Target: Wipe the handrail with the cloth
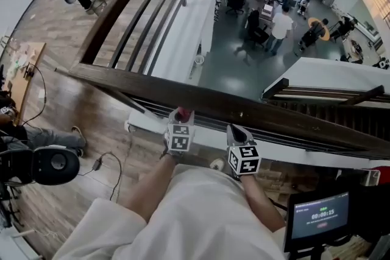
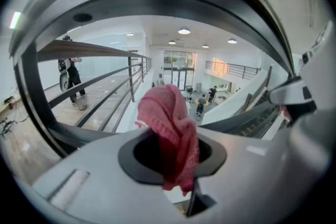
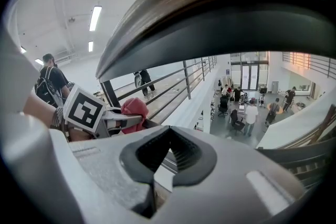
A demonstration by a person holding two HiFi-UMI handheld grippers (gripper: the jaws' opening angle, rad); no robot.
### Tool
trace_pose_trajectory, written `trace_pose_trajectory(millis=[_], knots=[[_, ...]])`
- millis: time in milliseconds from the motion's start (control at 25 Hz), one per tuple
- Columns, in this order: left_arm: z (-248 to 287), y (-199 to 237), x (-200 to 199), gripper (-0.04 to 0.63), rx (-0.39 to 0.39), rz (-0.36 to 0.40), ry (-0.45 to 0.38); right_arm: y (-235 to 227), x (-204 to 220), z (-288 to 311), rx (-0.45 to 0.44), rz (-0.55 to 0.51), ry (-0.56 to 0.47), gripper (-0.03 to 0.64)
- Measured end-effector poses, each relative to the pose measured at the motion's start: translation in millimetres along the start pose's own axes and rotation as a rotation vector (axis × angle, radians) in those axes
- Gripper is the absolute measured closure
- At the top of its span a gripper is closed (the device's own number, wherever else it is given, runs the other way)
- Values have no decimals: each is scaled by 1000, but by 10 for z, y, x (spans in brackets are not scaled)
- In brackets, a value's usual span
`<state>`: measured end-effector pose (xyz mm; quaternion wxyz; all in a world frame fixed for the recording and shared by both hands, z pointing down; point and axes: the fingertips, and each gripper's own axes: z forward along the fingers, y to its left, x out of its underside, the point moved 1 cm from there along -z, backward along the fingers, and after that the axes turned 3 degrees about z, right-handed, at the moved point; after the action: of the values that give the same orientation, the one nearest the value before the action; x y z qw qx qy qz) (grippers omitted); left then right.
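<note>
One pink cloth (image 2: 169, 120), bunched into a wad, stands up out of the left gripper (image 1: 181, 121), whose jaws are clamped on its lower half. It sits at lower centre of the head view, just under the near edge of the dark wooden handrail (image 1: 122, 81). That rail crosses the frame from middle left to lower right, above an atrium where people (image 1: 281, 26) stand far below. From the left gripper view the rail arches across the top of the frame over the cloth, and a gap seems to show between them, so wiping contact looks not yet made. The right gripper (image 1: 237, 133) waits just beside the left one, its jaws closed together on nothing. A clean pass would likely mean lifting the wad until the fabric, not the jaw tips, presses on the wood. The cloth would then be drawn along the rail's length with the grip kept firm over the open drop, the empty gripper held out of the path. Whether cloth and rail touch at this instant cannot be settled from the head view, where the rail's edge covers the meeting point. The rail's right end runs out of frame, its surface condition is too dark to judge, and the wearer's pale sleeves (image 1: 201, 216) fill the bottom.
</note>
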<state>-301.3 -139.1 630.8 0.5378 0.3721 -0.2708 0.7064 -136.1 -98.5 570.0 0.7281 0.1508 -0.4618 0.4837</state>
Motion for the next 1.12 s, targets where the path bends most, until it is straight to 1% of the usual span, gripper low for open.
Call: trace_pose_trajectory(millis=[120, 240, 400, 480, 560, 640, 680, 720, 880, 1120], knots=[[8, -44, -73, 499, -6, -3, 5, -51, 16, -71, -11, -6, -3, 614], [33, -189, -107, 499, 18, -1, 9, -101, 18, -107, -15, -17, -2, 614], [76, -427, -107, 499, 51, 23, -9, -188, -1, -137, 2, -24, -9, 614], [72, -517, -120, 498, 72, 38, 5, -218, -19, -143, 16, -17, -12, 614], [105, -608, -96, 499, 97, 75, 20, -235, -29, -146, 33, -3, -14, 614], [137, -674, -81, 498, 122, 144, 30, -233, -26, -132, 48, 11, -9, 614], [143, -687, -81, 499, 135, 167, 31, -225, -20, -122, 54, 13, -4, 614], [145, -689, -79, 497, 146, 174, 30, -213, -10, -113, 59, 12, 3, 614], [165, -636, -37, 497, 171, 130, 22, -141, 20, -65, 66, -7, 19, 614], [149, -436, -58, 497, 166, 76, 16, 116, -94, 52, 39, -61, 29, 614]])
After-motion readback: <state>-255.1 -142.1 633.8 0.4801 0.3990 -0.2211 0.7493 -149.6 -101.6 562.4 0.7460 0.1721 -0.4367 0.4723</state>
